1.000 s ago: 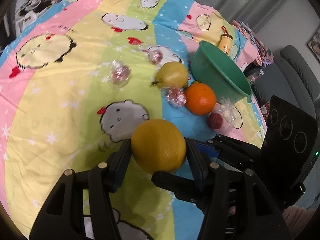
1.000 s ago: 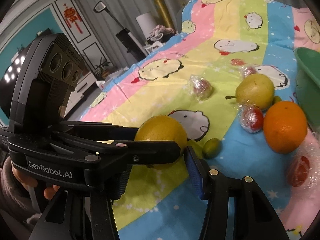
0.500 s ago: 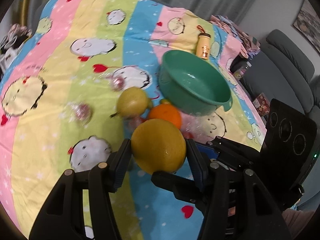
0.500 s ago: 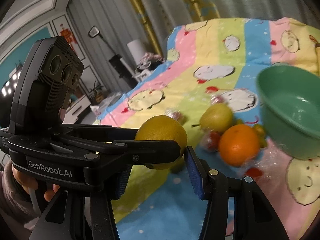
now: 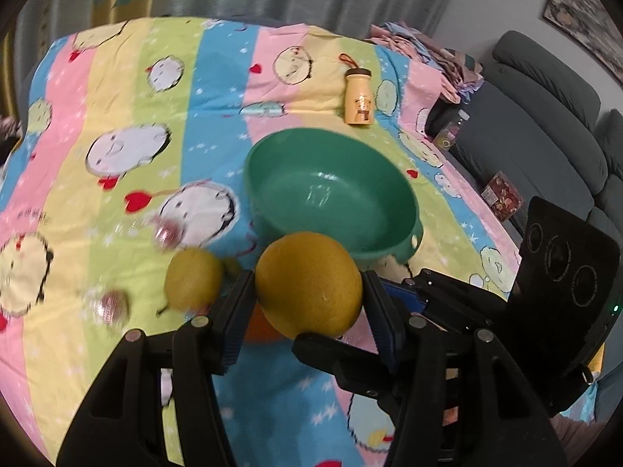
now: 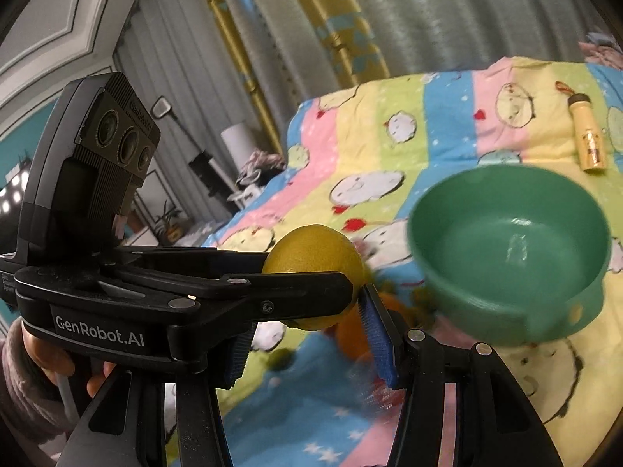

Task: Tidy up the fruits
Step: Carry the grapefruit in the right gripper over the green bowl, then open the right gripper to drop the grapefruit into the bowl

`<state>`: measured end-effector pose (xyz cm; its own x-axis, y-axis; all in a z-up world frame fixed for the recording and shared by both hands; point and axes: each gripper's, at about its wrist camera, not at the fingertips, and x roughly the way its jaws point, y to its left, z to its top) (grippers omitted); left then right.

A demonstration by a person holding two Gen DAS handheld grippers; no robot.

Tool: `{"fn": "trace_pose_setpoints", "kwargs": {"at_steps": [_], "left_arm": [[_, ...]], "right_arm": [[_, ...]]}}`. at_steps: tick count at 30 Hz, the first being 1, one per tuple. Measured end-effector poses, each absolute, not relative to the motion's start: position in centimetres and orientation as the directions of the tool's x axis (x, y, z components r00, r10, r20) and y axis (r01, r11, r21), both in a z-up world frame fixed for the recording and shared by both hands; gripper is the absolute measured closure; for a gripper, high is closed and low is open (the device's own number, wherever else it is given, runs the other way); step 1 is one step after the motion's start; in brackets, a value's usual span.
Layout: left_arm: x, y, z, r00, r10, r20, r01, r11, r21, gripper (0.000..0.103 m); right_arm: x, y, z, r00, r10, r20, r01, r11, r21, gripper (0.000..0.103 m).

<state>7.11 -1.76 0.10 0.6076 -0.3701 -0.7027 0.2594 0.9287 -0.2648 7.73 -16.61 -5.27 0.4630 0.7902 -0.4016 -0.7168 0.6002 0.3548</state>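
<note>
Black plastic left gripper [image 5: 307, 299] and right gripper [image 6: 307, 334] with silver screws, blue ribbed pads [image 6: 379, 334], white "GenRobot.AI" lettering, triple-lens camera block, bare fingers [image 6: 95, 379], greyish-pink fuzzy sleeve.

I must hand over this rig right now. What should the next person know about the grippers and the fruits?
Left gripper: jaws shut on the big yellow citrus, held above the cloth near the green bowl.
Right gripper: jaws open, holding nothing.
Bowl holds nothing yet.
Left to do: the citrus, the pear, an orange mostly hidden behind the grippers, and the wrapped red fruits are on the cloth, outside the bowl.
</note>
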Motion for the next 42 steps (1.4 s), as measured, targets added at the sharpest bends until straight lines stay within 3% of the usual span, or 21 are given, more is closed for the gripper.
{"fn": "trace_pose_setpoints", "kwargs": {"at_steps": [7, 28, 31, 33, 42], "left_arm": [[11.0, -3.9, 0.9, 0.6, -0.399, -0.693, 0.31, 0.915, -0.258, 0.048], [16.0, -5.5, -2.7, 0.473, -0.461, -0.751, 0.297, 0.886, -0.356, 0.049], [16.0, -5.6, -2.8, 0.481, -0.442, -0.757, 0.286, 0.896, -0.341, 0.04], [16.0, -5.1, -2.6, 0.493, -0.435, -0.753, 0.272, 0.899, -0.342, 0.026], [14.0, 0.1, -0.3, 0.587, -0.402, -0.703, 0.198, 0.913, -0.356, 0.021]], "right_arm": [[10.9, -18.6, -4.7, 0.518, 0.766, -0.381, -0.679, 0.639, 0.361, 0.049], [14.9, -19.7, -6.6, 0.524, 0.679, -0.515, -0.583, 0.726, 0.364, 0.049], [14.8, -19.6, -6.5, 0.528, 0.672, -0.52, -0.584, 0.731, 0.352, 0.047], [14.7, -19.8, -6.4, 0.537, 0.669, -0.514, -0.581, 0.735, 0.35, 0.035], [13.6, -21.5, -5.1, 0.571, 0.678, -0.462, -0.579, 0.732, 0.359, 0.032]]}}
